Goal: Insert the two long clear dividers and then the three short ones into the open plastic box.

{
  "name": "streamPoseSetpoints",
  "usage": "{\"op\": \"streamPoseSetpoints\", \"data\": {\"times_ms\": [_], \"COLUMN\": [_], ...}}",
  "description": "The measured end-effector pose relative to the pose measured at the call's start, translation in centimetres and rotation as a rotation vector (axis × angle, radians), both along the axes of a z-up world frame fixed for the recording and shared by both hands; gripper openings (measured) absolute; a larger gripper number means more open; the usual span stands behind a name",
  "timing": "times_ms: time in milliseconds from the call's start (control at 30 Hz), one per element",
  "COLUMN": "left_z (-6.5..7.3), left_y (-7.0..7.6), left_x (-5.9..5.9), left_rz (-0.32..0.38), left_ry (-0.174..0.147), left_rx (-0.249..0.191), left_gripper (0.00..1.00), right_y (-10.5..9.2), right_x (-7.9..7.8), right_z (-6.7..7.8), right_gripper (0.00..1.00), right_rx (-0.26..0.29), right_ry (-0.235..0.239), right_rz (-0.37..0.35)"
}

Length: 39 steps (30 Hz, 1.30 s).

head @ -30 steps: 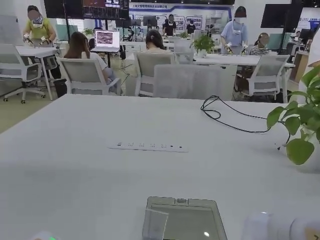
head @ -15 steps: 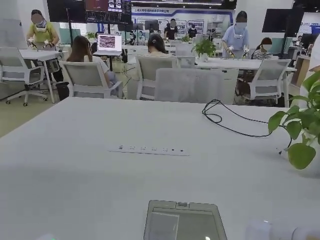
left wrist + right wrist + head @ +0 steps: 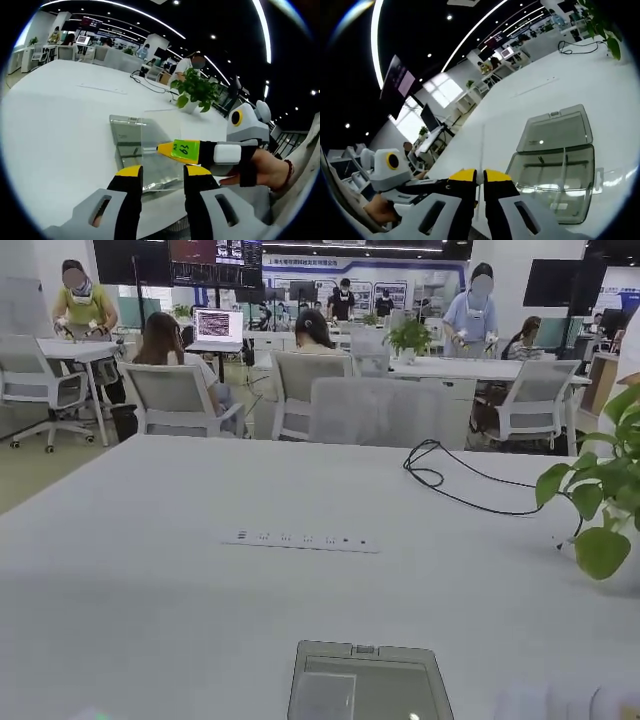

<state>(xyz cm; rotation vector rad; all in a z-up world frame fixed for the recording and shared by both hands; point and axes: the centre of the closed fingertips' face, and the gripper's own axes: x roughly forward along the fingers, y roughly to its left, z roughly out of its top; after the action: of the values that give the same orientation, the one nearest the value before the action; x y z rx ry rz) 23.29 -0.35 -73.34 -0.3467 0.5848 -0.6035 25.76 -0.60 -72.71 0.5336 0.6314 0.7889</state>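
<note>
A long white workbench (image 3: 150,570) carries a flat white power strip (image 3: 300,539), a looped black cable (image 3: 440,475) and a green leafy plant (image 3: 600,490). Grey mesh office chairs (image 3: 375,410) stand beyond it.

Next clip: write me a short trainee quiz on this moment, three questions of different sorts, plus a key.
1. True or false: the plastic box has its lid shut.
2. Which holds the clear divider? A) left gripper B) right gripper C) neither.
3. Fill in: a black ___ lies on the table near the plant.
Key: 1 false; 2 B; 3 cable.
</note>
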Motion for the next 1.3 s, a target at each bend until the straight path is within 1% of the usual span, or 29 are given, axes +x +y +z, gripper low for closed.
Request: {"op": "streamPoseSetpoints", "data": {"times_ms": [100, 200, 267, 333, 400, 433, 467, 500, 533, 567, 600, 633, 667, 700, 733, 767, 833, 867, 900, 933, 1000, 1033, 1100, 1200, 1300], "left_z": [0.2, 0.3, 0.5, 0.4, 0.2, 0.0, -0.1, -0.2, -0.4, -0.6, -0.6, -0.7, -0.8, -0.9, -1.0, -1.1, -1.2, -1.3, -1.3, -1.4, -1.5, -1.5, -1.5, -1.4, -1.5], "left_y": [-0.1, 0.0, 0.1, 0.2, 0.4, 0.5, 0.5, 0.5, 0.6, 0.7, 0.5, 0.4, 0.4, 0.3, 0.3, 0.2, 0.1, 0.0, 0.0, 0.0, 0.0, 0.0, 0.1, 0.1, 0.1], "left_x": [0.0, 0.0, -0.1, -0.1, -0.2, -0.2, -0.3, -0.4, -0.4, -0.5, -0.6, -0.6, -0.6, -0.6, -0.6, -0.6, -0.6, -0.6, -0.6, -0.5, -0.4, -0.3, -0.2, 0.1, 0.2], "left_rz": [-0.008, -0.015, -0.026, -0.047, -0.080, -0.093, -0.105, -0.118, -0.132, -0.140, -0.139, -0.143, -0.147, -0.153, -0.161, -0.168, -0.179, -0.183, -0.192, -0.200, -0.211, -0.216, -0.223, -0.237, -0.247], "left_ry": [-0.015, -0.031, -0.051, -0.073, -0.113, -0.128, -0.137, -0.150, -0.169, -0.174, -0.164, -0.162, -0.160, -0.163, -0.168, -0.170, -0.176, -0.181, -0.190, -0.197, -0.207, -0.213, -0.222, -0.244, -0.252], "left_rx": [0.003, 0.019, 0.036, 0.074, 0.145, 0.184, 0.209, 0.233, 0.268, 0.284, 0.267, 0.266, 0.264, 0.267, 0.273, 0.276, 0.281, 0.283, 0.292, 0.301, 0.314, 0.309, 0.303, 0.309, 0.300], "left_gripper": [0.31, 0.37, 0.39, 0.41, 0.46, 0.47, 0.50, 0.52, 0.54, 0.56, 0.58, 0.59, 0.61, 0.62, 0.65, 0.67, 0.72, 0.74, 0.76, 0.78, 0.80, 0.82, 0.85, 0.89, 0.92], "right_y": [0.0, -0.3, -0.6, -1.0, -1.3, -1.7, -1.7, -1.9, -2.1, -2.4, -2.4, -2.7, -2.9, -3.0, -3.2, -3.3, -3.5, -3.7, -3.9, -4.1, -4.2, -4.4, -4.4, -4.4, -4.3], "right_x": [0.0, 0.4, 0.7, 1.0, 1.1, 1.1, 1.2, 1.2, 1.3, 1.2, 1.2, 1.2, 1.1, 1.2, 1.2, 1.2, 1.5, 1.6, 1.7, 1.8, 2.0, 2.0, 2.0, 2.0, 2.0], "right_z": [0.2, 0.5, 0.4, 0.1, -0.2, -0.5, -0.6, -0.8, -1.0, -1.5, -1.6, -1.9, -2.2, -2.3, -2.6, -2.8, -2.9, -3.1, -3.2, -3.5, -3.6, -3.8, -4.1, -4.6, -5.0], "right_gripper": [0.06, 0.06, 0.06, 0.06, 0.06, 0.06, 0.06, 0.06, 0.06, 0.06, 0.06, 0.06, 0.06, 0.06, 0.06, 0.06, 0.06, 0.06, 0.06, 0.06, 0.06, 0.06, 0.06, 0.06, 0.06], "right_rx": [0.003, -0.012, -0.017, -0.029, -0.034, -0.053, -0.061, -0.083, -0.090, -0.111, -0.116, -0.126, -0.147, -0.160, -0.175, -0.187, -0.192, -0.212, -0.221, -0.236, -0.248, -0.263, -0.274, -0.300, -0.319], "right_ry": [0.005, -0.008, 0.005, 0.030, 0.076, 0.103, 0.105, 0.113, 0.127, 0.171, 0.191, 0.219, 0.239, 0.251, 0.279, 0.295, 0.320, 0.342, 0.351, 0.378, 0.392, 0.415, 0.441, 0.467, 0.489], "right_rz": [0.002, -0.008, -0.023, -0.034, -0.048, -0.062, -0.062, -0.064, -0.075, -0.080, -0.080, -0.096, -0.093, -0.097, -0.102, -0.100, -0.108, -0.107, -0.108, -0.113, -0.115, -0.112, -0.109, -0.097, -0.088]}}
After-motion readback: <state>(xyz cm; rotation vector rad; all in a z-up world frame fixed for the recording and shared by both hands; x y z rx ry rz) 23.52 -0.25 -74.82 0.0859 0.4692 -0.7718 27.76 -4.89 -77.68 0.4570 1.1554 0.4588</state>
